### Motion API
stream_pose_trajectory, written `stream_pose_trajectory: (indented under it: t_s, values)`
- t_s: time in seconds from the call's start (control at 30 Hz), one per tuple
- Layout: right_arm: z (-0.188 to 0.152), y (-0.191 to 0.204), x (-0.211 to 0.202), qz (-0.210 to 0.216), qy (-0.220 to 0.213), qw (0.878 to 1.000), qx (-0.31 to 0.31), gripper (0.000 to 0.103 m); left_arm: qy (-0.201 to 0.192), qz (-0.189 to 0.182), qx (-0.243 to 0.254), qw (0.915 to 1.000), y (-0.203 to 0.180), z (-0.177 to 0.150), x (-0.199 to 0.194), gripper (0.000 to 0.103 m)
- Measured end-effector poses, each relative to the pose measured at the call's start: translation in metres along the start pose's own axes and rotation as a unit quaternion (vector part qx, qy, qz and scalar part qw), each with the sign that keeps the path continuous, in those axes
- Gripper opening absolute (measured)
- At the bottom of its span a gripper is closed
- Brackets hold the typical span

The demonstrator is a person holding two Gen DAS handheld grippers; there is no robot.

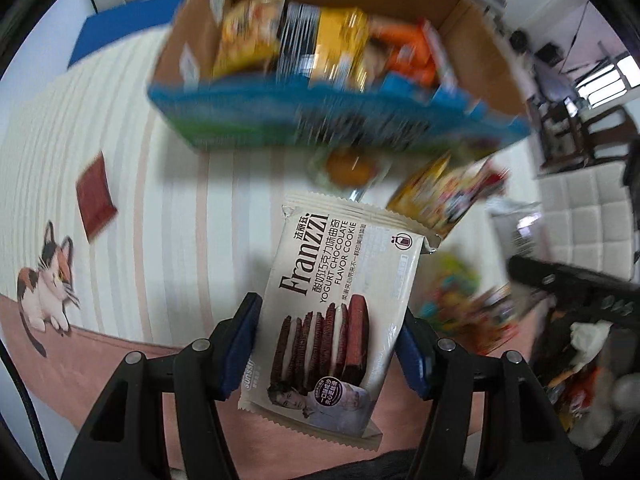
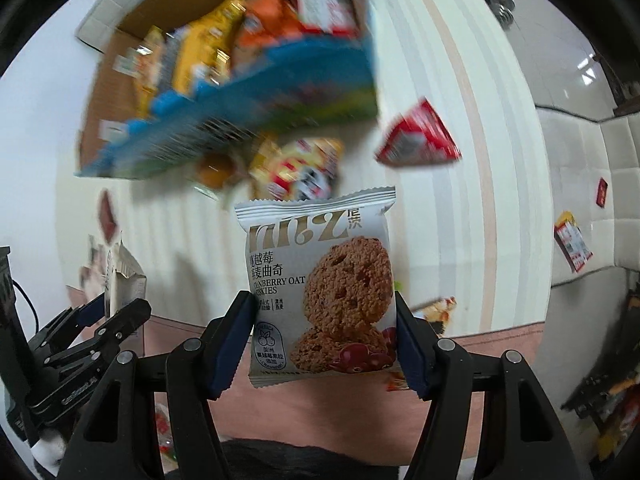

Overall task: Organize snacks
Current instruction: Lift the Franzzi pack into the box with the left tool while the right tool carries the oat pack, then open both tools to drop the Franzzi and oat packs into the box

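Pinching a Franzzi cookie packet in the left tongs and a cranberry oat packet in the right tongs, both hands hover with the open snack box lying ahead (nearer the left, seemingly).

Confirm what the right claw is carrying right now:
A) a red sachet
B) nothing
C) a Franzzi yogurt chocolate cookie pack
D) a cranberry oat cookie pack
D: in the right wrist view, the right claw has its blue pads pressed on both sides of the cranberry oat cookie pack, held up above the striped mat.
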State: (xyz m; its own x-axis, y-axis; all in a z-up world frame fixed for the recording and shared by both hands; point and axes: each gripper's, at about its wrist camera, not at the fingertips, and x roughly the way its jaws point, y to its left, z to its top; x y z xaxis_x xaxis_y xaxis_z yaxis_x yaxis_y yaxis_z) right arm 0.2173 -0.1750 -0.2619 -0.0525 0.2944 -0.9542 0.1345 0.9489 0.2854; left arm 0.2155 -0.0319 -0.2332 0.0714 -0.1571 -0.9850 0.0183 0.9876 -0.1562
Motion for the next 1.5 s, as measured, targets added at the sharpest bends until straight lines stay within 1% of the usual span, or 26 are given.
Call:
stream_pose_trajectory:
  t_s: [0.13, 0.17, 0.27, 0.33, 0.4, 0.5, 0.63, 0.7, 0.87, 1.0, 1.13, 1.23, 1.3, 1.33, 1.37, 1.4, 1.47, 1.5]
  values:
    - [0.021, 0.019, -0.044, 0.028, -0.035, 0.999, -0.012, 0.068, -0.040, -0.019, 0.003, 0.9990, -0.010, 0.034, -0.048, 0.060]
    - [0.028, 0.022, -0.065, 0.036, -0.047, 0.998, -0.018, 0.068, -0.050, -0.018, 0.006, 0.9986, -0.012, 0.045, -0.058, 0.060]
    - [0.050, 0.027, -0.097, 0.046, -0.074, 0.996, -0.027, 0.068, -0.068, -0.003, 0.009, 0.9976, -0.017, 0.086, -0.075, 0.060]
    - [0.063, 0.032, -0.106, 0.047, -0.086, 0.995, -0.025, 0.068, -0.076, 0.007, 0.006, 0.9971, -0.014, 0.108, -0.082, 0.060]
    - [0.081, 0.032, -0.114, 0.038, -0.098, 0.994, -0.023, 0.068, -0.074, 0.010, -0.002, 0.9972, -0.009, 0.125, -0.081, 0.060]
    - [0.104, 0.038, -0.112, 0.016, -0.113, 0.993, -0.017, 0.068, -0.066, 0.016, -0.015, 0.9976, 0.004, 0.151, -0.070, 0.060]
    - [0.129, 0.039, -0.093, -0.004, -0.107, 0.994, -0.002, 0.068, -0.028, 0.018, -0.037, 0.9988, 0.021, 0.184, -0.043, 0.060]
    - [0.138, 0.038, -0.077, -0.010, -0.098, 0.995, 0.003, 0.068, -0.012, 0.020, -0.047, 0.9986, 0.026, 0.195, -0.030, 0.060]
    - [0.158, 0.034, -0.039, -0.030, -0.078, 0.996, 0.015, 0.068, 0.027, 0.038, -0.055, 0.9974, 0.037, 0.208, 0.006, 0.060]
    - [0.168, 0.029, -0.019, -0.038, -0.066, 0.997, 0.025, 0.068, 0.050, 0.051, -0.054, 0.9960, 0.041, 0.211, 0.030, 0.060]
    - [0.172, 0.025, -0.006, -0.043, -0.057, 0.997, 0.029, 0.069, 0.061, 0.053, -0.049, 0.9955, 0.043, 0.211, 0.043, 0.061]
    - [0.174, 0.022, 0.000, -0.038, -0.046, 0.998, 0.036, 0.069, 0.064, 0.056, -0.048, 0.9952, 0.044, 0.211, 0.045, 0.062]
    - [0.175, 0.021, 0.003, -0.043, -0.036, 0.998, 0.035, 0.070, 0.067, 0.054, -0.052, 0.9949, 0.046, 0.210, 0.046, 0.062]
    - [0.176, 0.022, 0.004, -0.042, -0.033, 0.998, 0.033, 0.075, 0.071, 0.055, -0.055, 0.9945, 0.047, 0.212, 0.048, 0.062]
    - [0.175, 0.024, 0.003, -0.046, -0.033, 0.998, 0.030, 0.087, 0.071, 0.058, -0.060, 0.9940, 0.049, 0.213, 0.047, 0.062]
    - [0.175, 0.025, 0.003, -0.049, -0.033, 0.998, 0.028, 0.091, 0.071, 0.058, -0.061, 0.9939, 0.050, 0.213, 0.046, 0.065]
    - [0.175, 0.028, 0.001, -0.054, -0.033, 0.998, 0.020, 0.092, 0.067, 0.057, -0.060, 0.9943, 0.051, 0.214, 0.042, 0.088]
    - [0.175, 0.030, 0.001, -0.060, -0.032, 0.998, 0.018, 0.092, 0.060, 0.058, -0.060, 0.9947, 0.051, 0.214, 0.039, 0.090]
